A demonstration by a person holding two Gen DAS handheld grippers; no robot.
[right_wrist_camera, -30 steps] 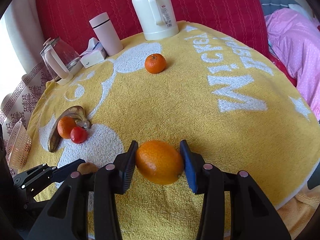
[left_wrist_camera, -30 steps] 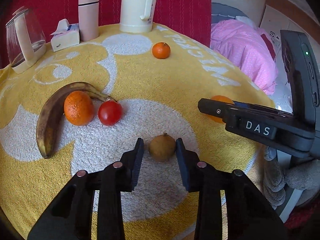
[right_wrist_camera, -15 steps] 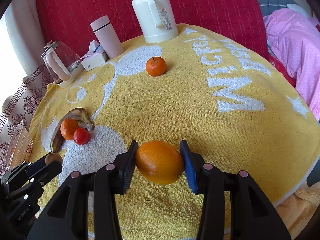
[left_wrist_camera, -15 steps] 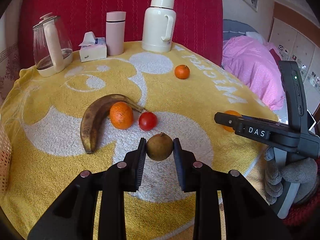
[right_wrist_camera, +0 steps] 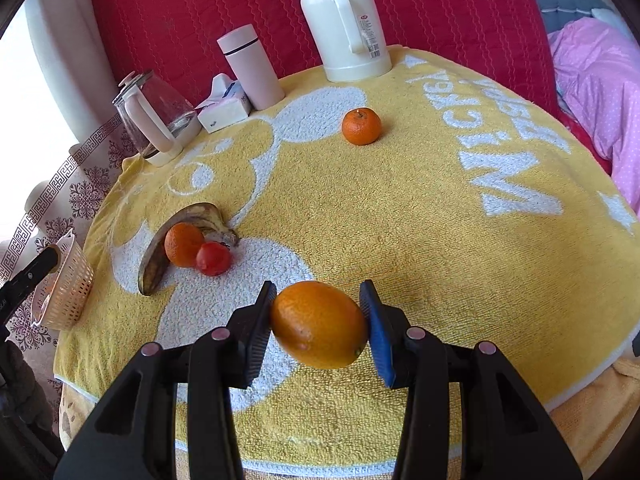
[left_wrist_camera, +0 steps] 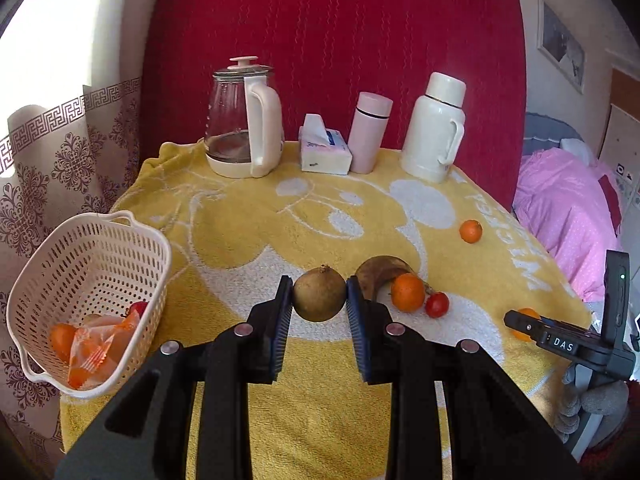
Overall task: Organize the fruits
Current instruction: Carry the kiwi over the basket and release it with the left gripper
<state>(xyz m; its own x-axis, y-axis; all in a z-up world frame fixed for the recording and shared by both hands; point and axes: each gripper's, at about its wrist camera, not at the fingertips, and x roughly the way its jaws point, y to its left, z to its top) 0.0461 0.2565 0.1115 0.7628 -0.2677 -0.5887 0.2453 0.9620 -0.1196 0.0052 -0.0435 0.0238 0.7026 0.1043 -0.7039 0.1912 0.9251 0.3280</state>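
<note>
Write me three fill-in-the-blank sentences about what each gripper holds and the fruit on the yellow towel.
1. The left gripper clamps a round ____ fruit.
2. The right gripper holds a large ____.
3. The small red tomato touches an orange lying against the browned ____.

Missing words: brown; orange; banana

Left wrist view: low, facing white thermos flask (left_wrist_camera: 434, 128). Right wrist view: higher, nearer it (right_wrist_camera: 344, 24). Shared: brown-spotted banana (left_wrist_camera: 380, 274) (right_wrist_camera: 176, 236).
</note>
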